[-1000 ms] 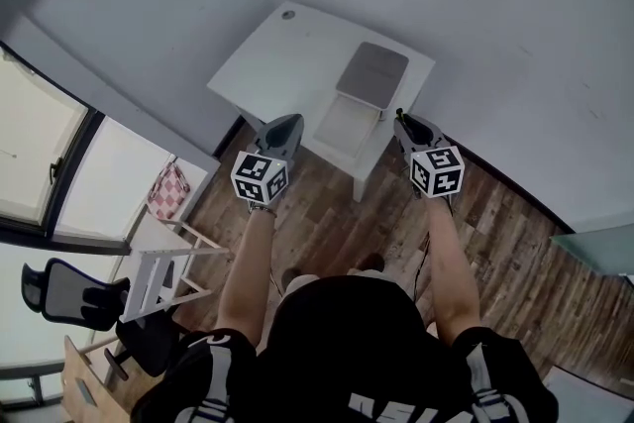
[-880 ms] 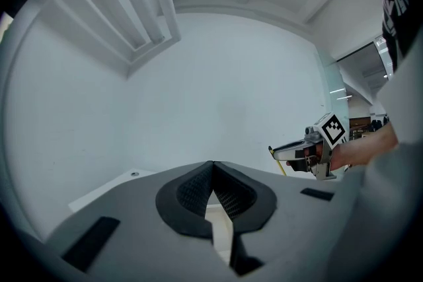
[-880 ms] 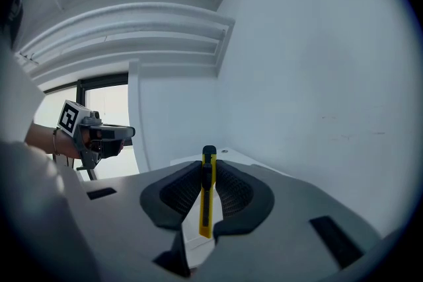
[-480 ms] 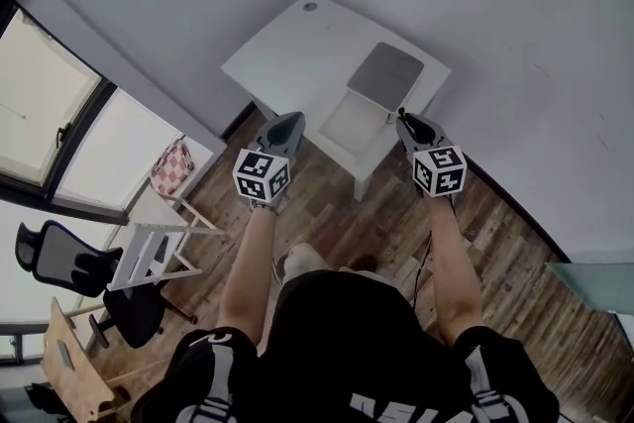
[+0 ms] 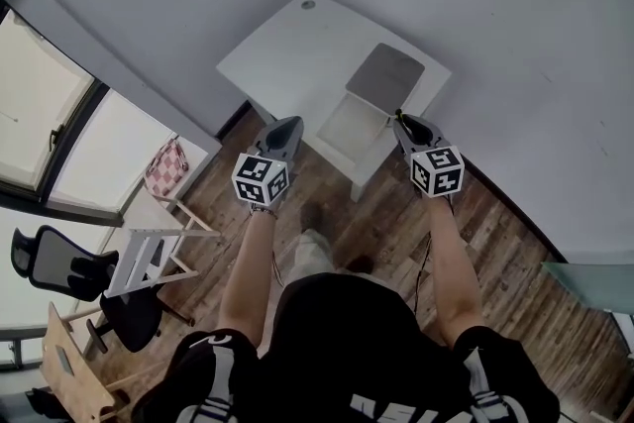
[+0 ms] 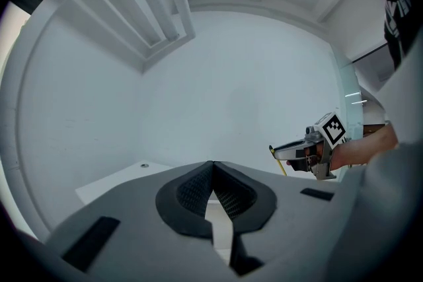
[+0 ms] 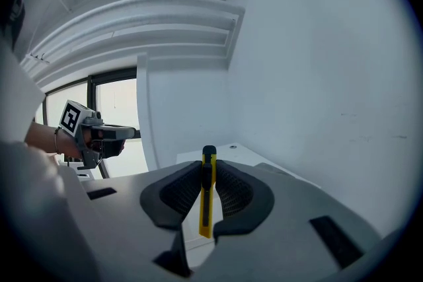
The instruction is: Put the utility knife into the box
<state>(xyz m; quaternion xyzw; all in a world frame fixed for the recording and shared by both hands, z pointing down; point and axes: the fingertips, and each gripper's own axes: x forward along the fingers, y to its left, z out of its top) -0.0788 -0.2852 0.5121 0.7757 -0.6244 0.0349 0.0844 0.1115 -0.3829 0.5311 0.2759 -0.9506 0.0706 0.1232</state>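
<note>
Looking down on the white tabletop [image 5: 287,50], I find the box [image 5: 347,126] lying open near its front edge. My left tongs [image 6: 213,189] are pressed together on nothing. My right tongs [image 7: 208,189] clamp the yellow utility knife [image 7: 207,201] in the air just off the box's right side, not yet inside. Pinched across so narrow a body, I judge it could pivot, slip, or land past that front edge. Its long axis stands upright between the pads, its upper end poking above them.
</note>
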